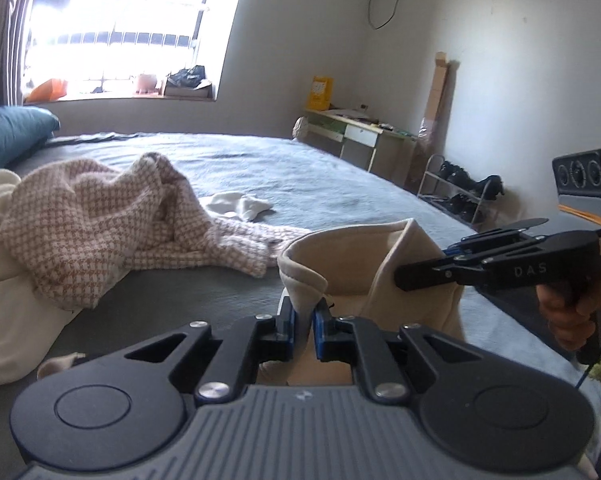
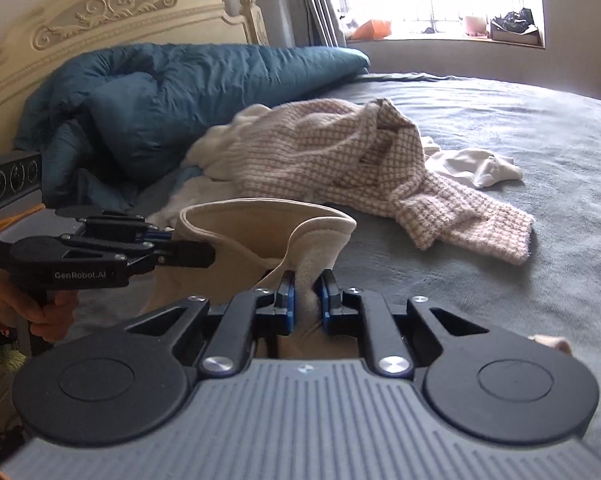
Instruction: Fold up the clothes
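A beige garment (image 1: 360,264) hangs lifted above the grey bed (image 1: 300,168), held at two points of its upper edge. My left gripper (image 1: 303,308) is shut on a folded bit of that edge. My right gripper (image 1: 398,276) comes in from the right of the left wrist view, clamped on the cloth's other side. In the right wrist view the right gripper (image 2: 307,292) pinches the beige garment (image 2: 252,232), and the left gripper (image 2: 210,256) grips it from the left. A hand (image 2: 32,312) holds the left gripper's handle.
A pink-and-white houndstooth sweater (image 2: 340,160) lies crumpled on the bed (image 2: 540,140), with a white garment (image 2: 472,168) beyond it and a cream one (image 1: 0,280) at the left. A blue duvet (image 2: 160,100) is piled at the headboard (image 2: 100,12). A desk (image 1: 352,132) and shoe rack (image 1: 460,192) line the wall.
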`<state>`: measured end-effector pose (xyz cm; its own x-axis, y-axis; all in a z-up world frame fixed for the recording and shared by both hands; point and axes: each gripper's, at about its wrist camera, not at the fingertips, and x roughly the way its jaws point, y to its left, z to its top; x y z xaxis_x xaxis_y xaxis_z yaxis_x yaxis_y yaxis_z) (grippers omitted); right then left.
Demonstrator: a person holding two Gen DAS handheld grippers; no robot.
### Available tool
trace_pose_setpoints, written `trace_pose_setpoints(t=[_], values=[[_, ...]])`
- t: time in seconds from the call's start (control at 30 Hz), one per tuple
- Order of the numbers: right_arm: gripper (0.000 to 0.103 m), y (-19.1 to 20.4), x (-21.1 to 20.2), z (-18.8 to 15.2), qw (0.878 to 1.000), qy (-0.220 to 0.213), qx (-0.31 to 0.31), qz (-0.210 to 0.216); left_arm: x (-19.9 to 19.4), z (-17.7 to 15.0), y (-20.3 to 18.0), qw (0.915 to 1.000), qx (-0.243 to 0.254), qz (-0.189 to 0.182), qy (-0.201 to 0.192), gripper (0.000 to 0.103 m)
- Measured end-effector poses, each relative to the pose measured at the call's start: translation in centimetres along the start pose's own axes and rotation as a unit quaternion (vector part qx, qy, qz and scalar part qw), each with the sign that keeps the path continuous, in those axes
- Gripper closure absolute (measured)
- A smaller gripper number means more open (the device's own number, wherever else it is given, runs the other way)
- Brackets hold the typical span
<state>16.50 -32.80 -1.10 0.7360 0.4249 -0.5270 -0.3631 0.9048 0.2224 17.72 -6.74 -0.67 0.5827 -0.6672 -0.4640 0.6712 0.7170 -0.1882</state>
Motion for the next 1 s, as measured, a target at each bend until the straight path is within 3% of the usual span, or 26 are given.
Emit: trace_pose_setpoints(t=[0.43,0.67,1.0], values=[[0.092,4.4,-8.1,-5.8,0.998,-0.045,0.031,0.027,-9.0,-4.9,-7.2,0.9990,0.033,-0.023,-0.019,0.093],[0.092,6.5,-11.4,-10.5,0.997,-0.051,0.039,0.031,-12.4,-9.0,-10.2,0.9987,0.028,-0.039,-0.018,0.093],[0.092,9.1,-14.8,-17.4,0.996,-0.060,0.046,0.042,-15.6,-15.7,-14.9,0.9967,0.061,-0.052,-0.008,0.093]])
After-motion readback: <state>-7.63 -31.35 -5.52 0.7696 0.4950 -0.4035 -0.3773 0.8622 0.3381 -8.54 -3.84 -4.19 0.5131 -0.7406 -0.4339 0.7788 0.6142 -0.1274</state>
